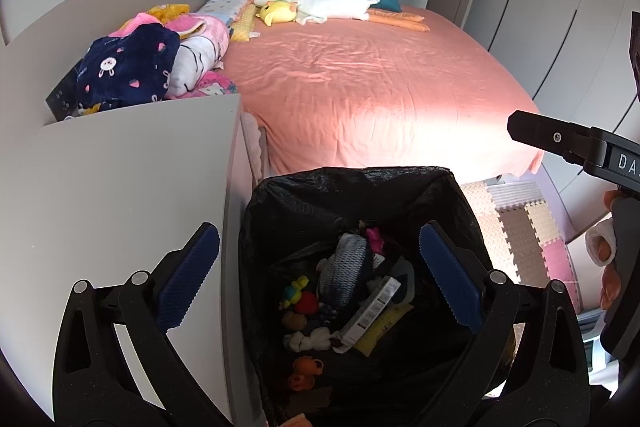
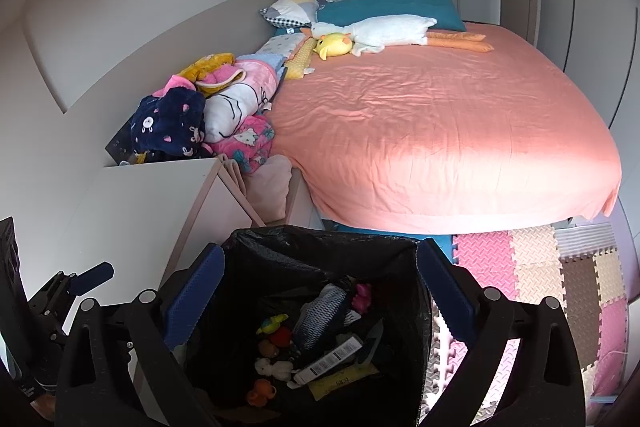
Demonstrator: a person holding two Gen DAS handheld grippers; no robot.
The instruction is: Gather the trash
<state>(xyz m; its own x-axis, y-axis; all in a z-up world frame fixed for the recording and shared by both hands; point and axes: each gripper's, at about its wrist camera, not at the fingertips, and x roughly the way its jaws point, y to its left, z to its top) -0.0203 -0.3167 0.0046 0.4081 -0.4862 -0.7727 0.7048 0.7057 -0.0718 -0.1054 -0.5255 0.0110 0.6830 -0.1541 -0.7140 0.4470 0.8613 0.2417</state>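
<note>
Both grippers are held above the black plastic-lined trash bin (image 1: pixel 360 211), which stands at the foot corner of the coral-sheeted bed (image 1: pixel 360 75), beside the white cabinet top (image 1: pixel 120 187). The left gripper (image 1: pixel 316 275) is spread wide with nothing between its blue ribbed pads (image 1: pixel 188 275); the right gripper (image 2: pixel 320 287) is likewise splayed and empty. The step in hand is judged to be a drop-off just finished, or a pause between pickups.

Inside the bin, collected trash is seen: a flat white barcoded box (image 2: pixel 332 359), a yellow crinkled wrapper (image 2: pixel 340 383), a grey-blue knitted piece (image 2: pixel 320 315), and small soft rubbery toys in pink, red, yellow, white and orange. The liner is thin, glossy and creased, draped loosely over the rim.

No loose trash is plainly visible on the bed, the cabinet or the interlocking foam floor mat (image 2: pixel 560 287) beside the bin. The next move is judged to call for turning away from the bin to search elsewhere, the fingers being left apart for a fresh grasp.
</note>
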